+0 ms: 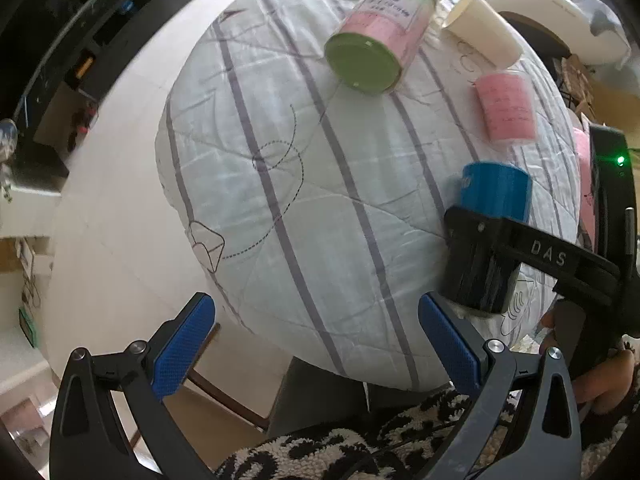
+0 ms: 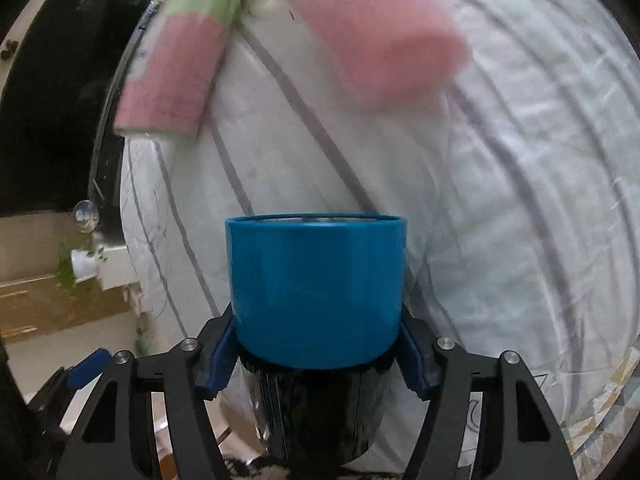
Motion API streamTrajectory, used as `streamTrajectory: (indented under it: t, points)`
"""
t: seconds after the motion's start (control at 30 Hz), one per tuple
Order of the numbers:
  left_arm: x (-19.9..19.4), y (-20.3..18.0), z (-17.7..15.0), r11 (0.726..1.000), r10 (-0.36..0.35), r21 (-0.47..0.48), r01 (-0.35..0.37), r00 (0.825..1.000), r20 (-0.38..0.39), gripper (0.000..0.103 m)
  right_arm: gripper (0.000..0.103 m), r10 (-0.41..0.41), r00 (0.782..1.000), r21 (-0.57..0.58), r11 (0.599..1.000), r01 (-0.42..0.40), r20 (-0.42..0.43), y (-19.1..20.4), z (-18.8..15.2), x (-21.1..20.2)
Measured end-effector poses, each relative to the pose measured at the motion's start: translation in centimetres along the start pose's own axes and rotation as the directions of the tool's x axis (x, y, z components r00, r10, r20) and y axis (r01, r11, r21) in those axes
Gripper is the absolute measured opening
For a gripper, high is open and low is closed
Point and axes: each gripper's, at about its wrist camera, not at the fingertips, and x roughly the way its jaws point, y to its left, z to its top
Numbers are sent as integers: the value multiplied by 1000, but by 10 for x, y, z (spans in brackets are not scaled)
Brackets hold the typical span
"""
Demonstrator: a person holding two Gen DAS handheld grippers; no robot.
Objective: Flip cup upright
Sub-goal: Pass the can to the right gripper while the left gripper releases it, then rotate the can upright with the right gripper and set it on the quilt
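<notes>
Right fingers clamp blue/black cup, rim fwd.

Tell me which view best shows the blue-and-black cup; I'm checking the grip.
The right wrist view: the cup fills the centre, the right claw shut on it. The left wrist view shows it small, at the edge.

A: Left gripper: black linkage arms, silver pivot screws, blue textured pads.

B: Right gripper: same blk frame, blue pads; "DAS" lettering, green LED; bare-skinned hand behind.
</notes>
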Motion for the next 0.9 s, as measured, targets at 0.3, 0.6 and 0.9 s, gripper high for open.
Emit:
streamTrajectory:
  t: [0.3,0.6,0.9]
  points:
    - [-2,8,1,1000,-14,-25,15,1000,22,103,67,54,912,-118,993,-6,406,19,-14,-75]
    - [17,8,-11,1000,3,-30,1,994,108,103,67,66,710,-274,944,184,701,13,-70,-27]
    - [13,4,-39,997,5,-71,4,992,124,103,70,68,733,-354,903,244,677,10,-98,-27]
